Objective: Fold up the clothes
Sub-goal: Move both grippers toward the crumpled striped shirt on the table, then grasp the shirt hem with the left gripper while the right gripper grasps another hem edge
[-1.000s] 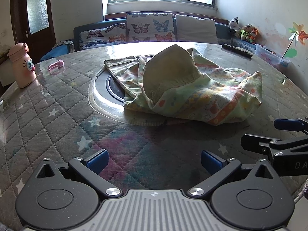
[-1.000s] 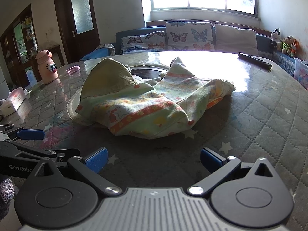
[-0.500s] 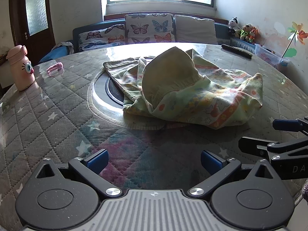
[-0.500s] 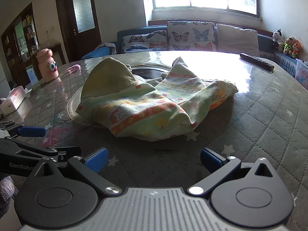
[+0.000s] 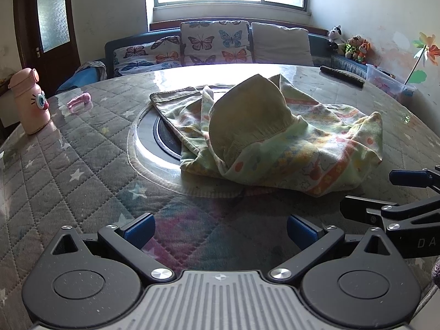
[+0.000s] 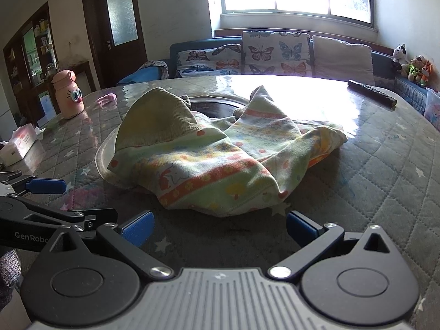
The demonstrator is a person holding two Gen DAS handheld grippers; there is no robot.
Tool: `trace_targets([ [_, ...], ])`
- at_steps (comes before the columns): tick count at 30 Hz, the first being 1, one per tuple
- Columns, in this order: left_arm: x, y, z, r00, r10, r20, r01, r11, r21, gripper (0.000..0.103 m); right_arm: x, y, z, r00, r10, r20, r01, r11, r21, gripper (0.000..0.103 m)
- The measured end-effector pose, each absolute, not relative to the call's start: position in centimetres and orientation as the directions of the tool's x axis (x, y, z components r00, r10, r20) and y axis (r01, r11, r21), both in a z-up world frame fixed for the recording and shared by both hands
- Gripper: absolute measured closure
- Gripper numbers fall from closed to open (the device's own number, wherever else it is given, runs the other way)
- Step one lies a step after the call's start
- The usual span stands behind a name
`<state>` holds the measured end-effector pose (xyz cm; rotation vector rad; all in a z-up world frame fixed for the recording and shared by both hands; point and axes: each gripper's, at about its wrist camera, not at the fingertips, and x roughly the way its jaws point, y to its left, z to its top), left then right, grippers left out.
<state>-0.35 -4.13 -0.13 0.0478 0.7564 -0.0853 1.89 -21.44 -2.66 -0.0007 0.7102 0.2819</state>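
Note:
A crumpled pale green garment with orange and yellow print and a ribbed olive waistband (image 5: 277, 134) lies heaped on the round table, partly over the inset disc; it also shows in the right wrist view (image 6: 220, 154). My left gripper (image 5: 219, 229) is open and empty, short of the garment's near edge. My right gripper (image 6: 218, 227) is open and empty, just short of the garment's near hem. Each gripper shows at the side of the other's view, the right one (image 5: 393, 192) and the left one (image 6: 55, 200).
The quilted star-pattern table cover (image 5: 68, 165) surrounds a round inset disc (image 5: 148, 134). A pink bottle (image 5: 30, 101), a small pink object (image 5: 79, 101) and a black remote (image 5: 342, 76) lie on the table. A tissue box (image 6: 19, 144) sits at the left. A sofa (image 5: 220, 44) stands behind.
Both grippers have moved slightly closer to the garment and stay open. The garment has not moved.

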Motion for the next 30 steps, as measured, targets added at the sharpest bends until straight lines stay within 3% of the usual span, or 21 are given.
trace_targets([
  [30,4.4,-2.7,1.9,0.728,-0.03,-0.685,0.068,0.997,0.029,0.0,7.8,-20.6,-0.7,0.719,0.266,-0.642,-0.254,0.961,0.112,0.0],
])
